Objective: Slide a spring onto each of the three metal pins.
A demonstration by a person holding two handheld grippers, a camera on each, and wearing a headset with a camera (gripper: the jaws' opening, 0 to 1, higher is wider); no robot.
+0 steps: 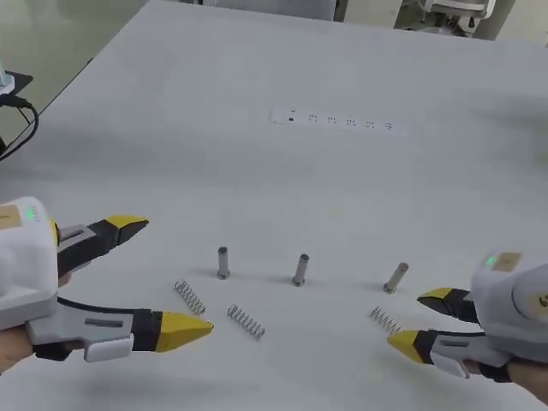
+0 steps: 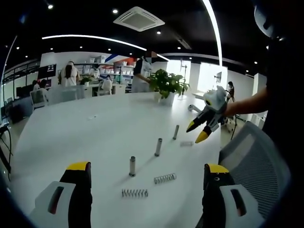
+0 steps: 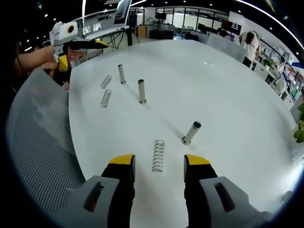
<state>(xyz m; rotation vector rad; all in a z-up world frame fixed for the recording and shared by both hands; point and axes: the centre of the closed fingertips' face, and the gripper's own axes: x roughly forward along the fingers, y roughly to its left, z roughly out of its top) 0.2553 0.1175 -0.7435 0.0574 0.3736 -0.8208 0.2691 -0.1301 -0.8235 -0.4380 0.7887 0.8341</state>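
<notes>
Springs [image 1: 246,320] lie loose beside three standing pins [image 1: 300,269]; left claw [image 1: 171,276] spread wide, right claw [image 1: 409,318] spread, nothing held.

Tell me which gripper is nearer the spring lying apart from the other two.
Right. The right gripper has the lone spring just ahead of its open jaws. The left gripper is much farther away, next to the other two springs.

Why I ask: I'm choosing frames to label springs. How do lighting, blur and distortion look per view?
Head view: soft light, faint shadow beside the middle pin, springs sharp. Left gripper view: fisheye bending, glaring ceiling strip, springs small. Right gripper view: same bending, near spring crisp before the right hand-held gripper.
</notes>
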